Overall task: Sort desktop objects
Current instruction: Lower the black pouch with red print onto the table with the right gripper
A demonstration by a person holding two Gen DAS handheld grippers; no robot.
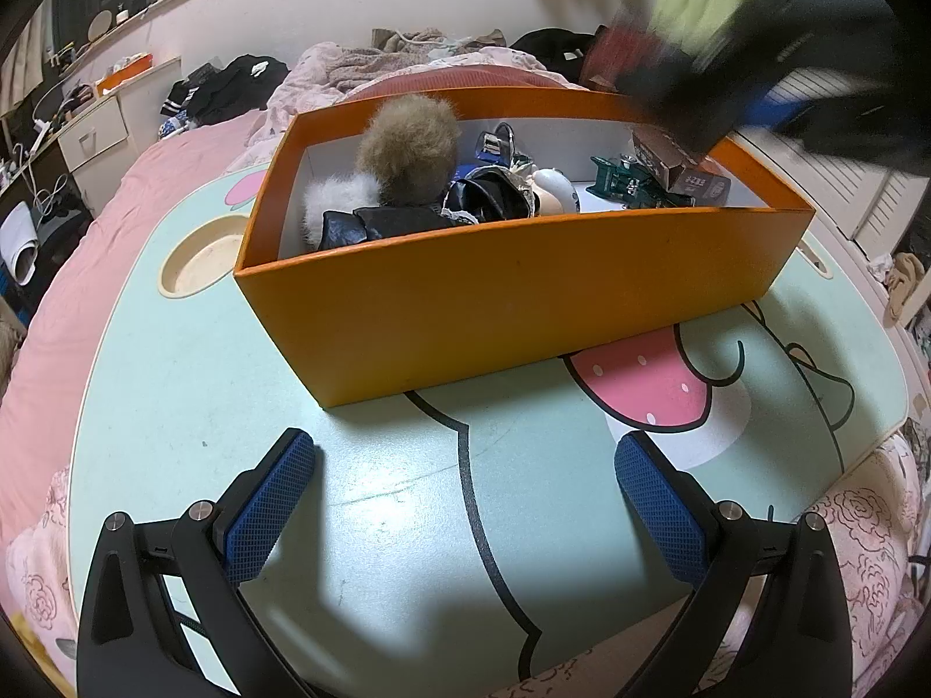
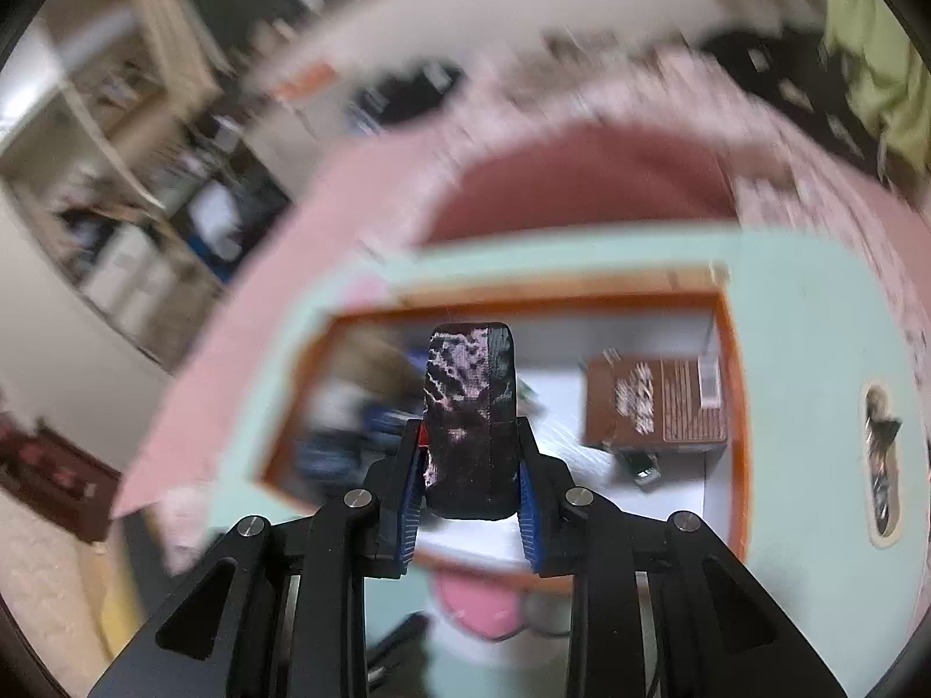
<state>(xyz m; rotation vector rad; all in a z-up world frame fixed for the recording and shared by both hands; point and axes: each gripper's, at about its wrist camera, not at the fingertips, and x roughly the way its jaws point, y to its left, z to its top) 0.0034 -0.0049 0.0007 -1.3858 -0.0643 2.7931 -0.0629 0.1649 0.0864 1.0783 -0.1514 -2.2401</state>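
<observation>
Right gripper (image 2: 470,515) clenched on black, pink-marbled oblong block (image 2: 470,407) — above open orange cardboard box (image 2: 730,349), presumably for drop-in. Left gripper (image 1: 465,506) released, empty — parked before box.

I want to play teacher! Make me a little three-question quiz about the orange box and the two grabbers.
1. True or false: the left gripper is holding something.
2. What does the right gripper hold? A) a black block with pink marks B) a spoon C) a cup
3. Fill in: the brown carton lies inside the ____ box.

Key:
1. False. Its jaws stand wide open over the bare table.
2. A. The block is pinched between the pads, above the box.
3. Orange.
</observation>
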